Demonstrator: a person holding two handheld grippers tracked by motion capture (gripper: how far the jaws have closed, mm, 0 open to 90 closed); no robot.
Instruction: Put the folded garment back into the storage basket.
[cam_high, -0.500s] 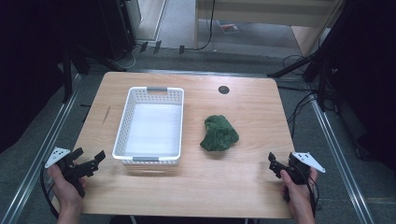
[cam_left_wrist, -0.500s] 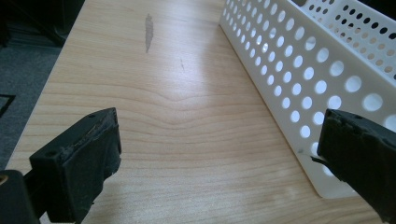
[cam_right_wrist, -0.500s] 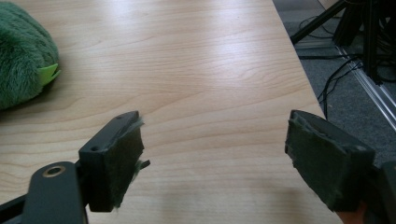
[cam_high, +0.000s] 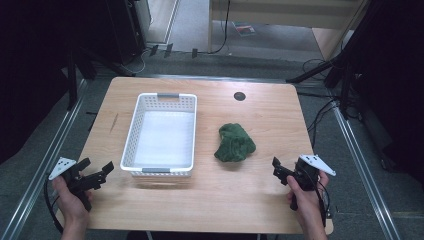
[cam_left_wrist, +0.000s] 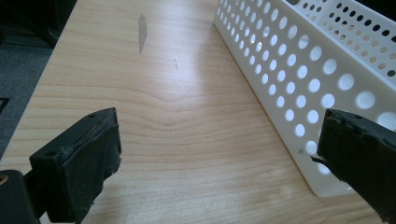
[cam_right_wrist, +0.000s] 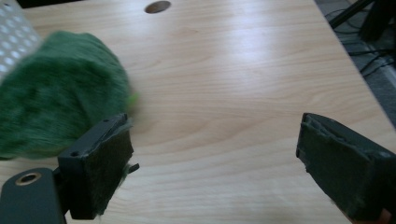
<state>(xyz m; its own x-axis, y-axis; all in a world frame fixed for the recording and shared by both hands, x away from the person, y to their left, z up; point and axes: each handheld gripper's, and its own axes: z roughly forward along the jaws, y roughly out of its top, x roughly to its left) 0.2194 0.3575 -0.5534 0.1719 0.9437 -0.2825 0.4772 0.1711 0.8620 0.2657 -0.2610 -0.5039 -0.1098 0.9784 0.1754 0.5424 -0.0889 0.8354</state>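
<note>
A crumpled green cloth (cam_high: 234, 142) lies on the wooden table, just right of a white perforated basket (cam_high: 131, 132) with nothing inside. My right gripper (cam_high: 278, 169) sits near the front right edge, a short way right of the cloth, pointing toward it. In the right gripper view the jaws (cam_right_wrist: 215, 154) stand wide open over bare wood, with the blurred cloth (cam_right_wrist: 56, 102) ahead on the left. My left gripper (cam_high: 97, 166) rests at the front left, open, beside the basket's near corner. In the left gripper view, the basket wall (cam_left_wrist: 280, 70) runs along the right.
A round cable hole (cam_high: 239, 96) sits at the back of the table (cam_high: 270, 210). Metal rails run along both sides of the table. Dark equipment, stands and cables fill the floor behind and to the right.
My right gripper has shifted a little left, toward the green cloth. The left gripper, basket and cloth stay where they were.
</note>
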